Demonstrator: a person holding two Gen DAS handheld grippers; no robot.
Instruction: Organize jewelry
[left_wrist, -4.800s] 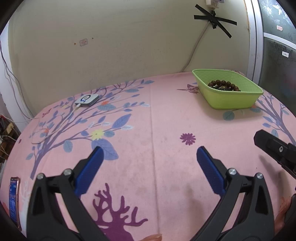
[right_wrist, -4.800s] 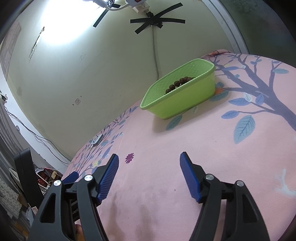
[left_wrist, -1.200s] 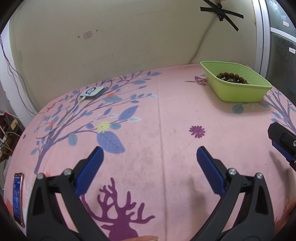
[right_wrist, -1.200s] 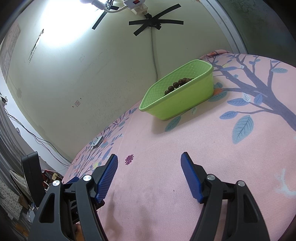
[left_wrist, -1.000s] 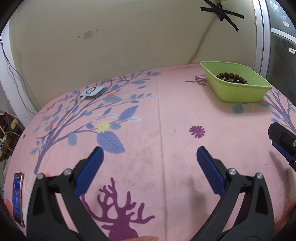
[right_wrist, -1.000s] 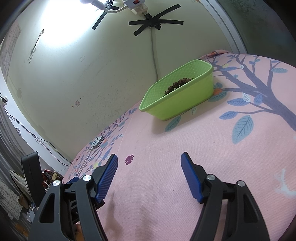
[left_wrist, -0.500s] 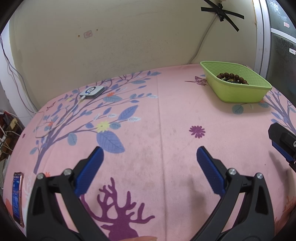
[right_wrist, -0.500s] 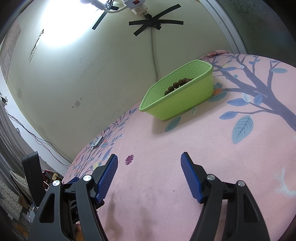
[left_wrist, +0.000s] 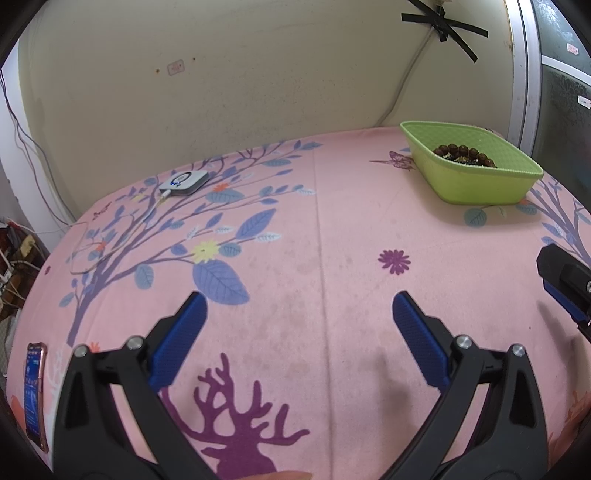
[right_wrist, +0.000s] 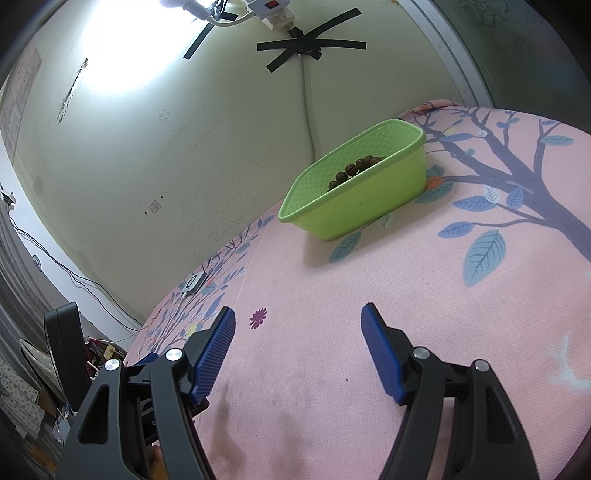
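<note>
A green plastic basket (left_wrist: 480, 184) stands at the far right of the pink floral bed sheet; it also shows in the right wrist view (right_wrist: 369, 201). A brown bead bracelet (left_wrist: 463, 153) lies inside it, seen in the right wrist view too (right_wrist: 354, 168). My left gripper (left_wrist: 295, 321) is open and empty, low over the sheet, well short of the basket. My right gripper (right_wrist: 297, 332) is open and empty, also over the sheet, with the basket ahead of it. Part of the right gripper (left_wrist: 565, 284) shows at the right edge of the left wrist view.
A small white device with a cable (left_wrist: 183, 183) lies at the far left of the sheet near the wall. A phone (left_wrist: 34, 391) lies at the sheet's near left edge. A wall runs behind the bed. Clutter and wires sit beyond the left edge.
Nothing has visibly changed in the last second; since 4.8 s ago the left gripper's view has shifted slightly, and both grippers stay open.
</note>
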